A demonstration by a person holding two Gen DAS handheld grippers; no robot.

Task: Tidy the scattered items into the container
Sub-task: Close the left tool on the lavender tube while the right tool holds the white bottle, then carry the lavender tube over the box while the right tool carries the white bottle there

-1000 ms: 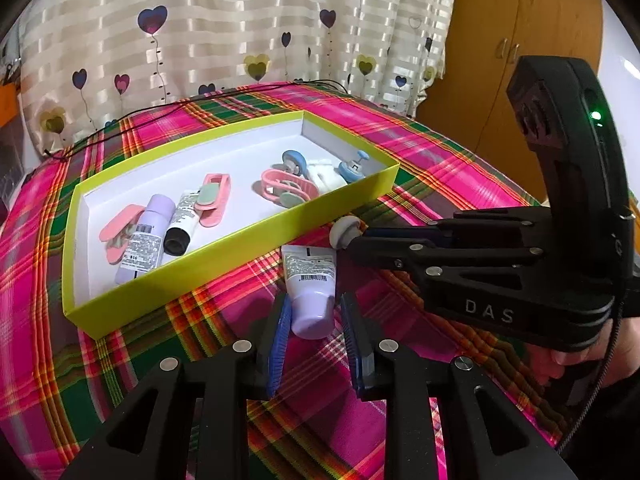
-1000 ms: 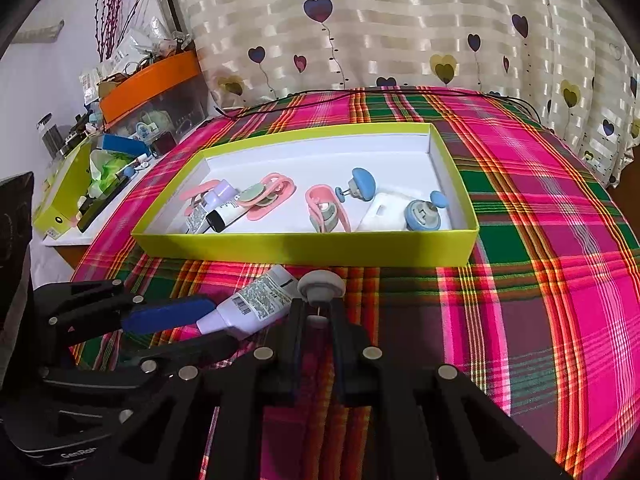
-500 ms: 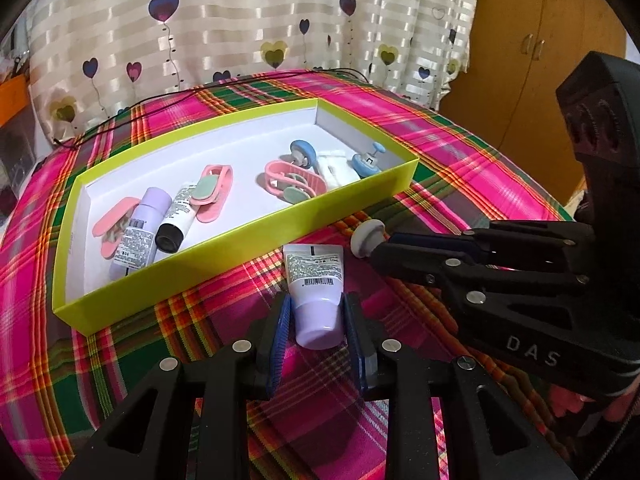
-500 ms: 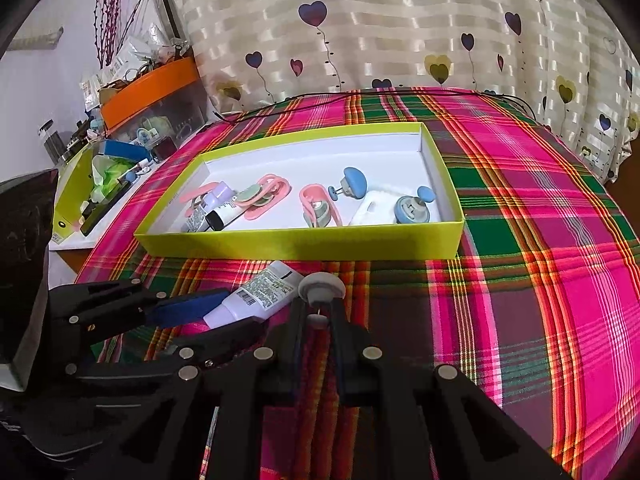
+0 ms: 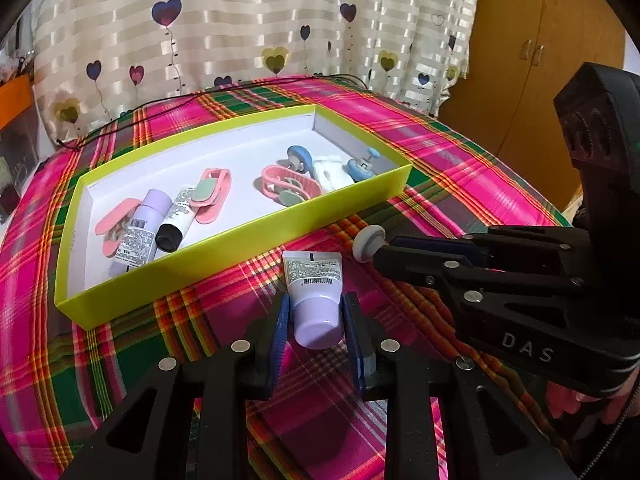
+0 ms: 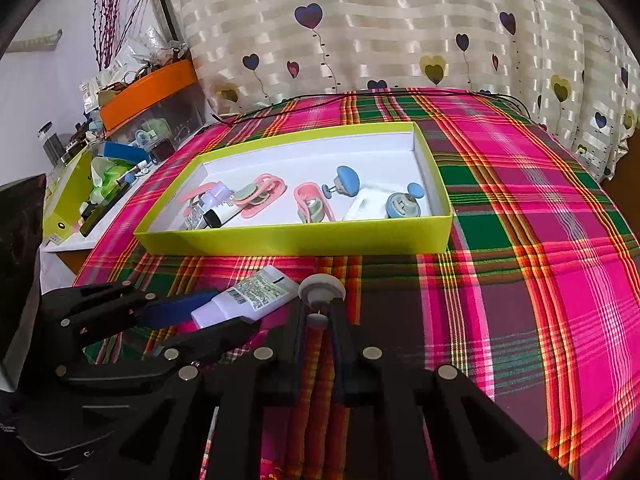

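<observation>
Blue-padded fingers of the left gripper (image 5: 314, 326) clamp the lavender tube (image 5: 314, 294) by its cap. Right gripper (image 6: 319, 316) pinches a white knob-headed clip (image 6: 321, 294) near the yellow-green box (image 6: 296, 238).

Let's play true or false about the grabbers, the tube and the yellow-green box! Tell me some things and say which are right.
1. The left gripper has its fingers on either side of the lavender tube. True.
2. The right gripper holds a blue knob. False: it is shut on a white knob.
3. The yellow-green box has nothing in it. False: pink clips, blue knobs and two small tubes lie inside.
4. The lavender tube is outside the box, by its near wall. True.
5. The tablecloth is plain white. False: it is pink and green plaid.
</observation>
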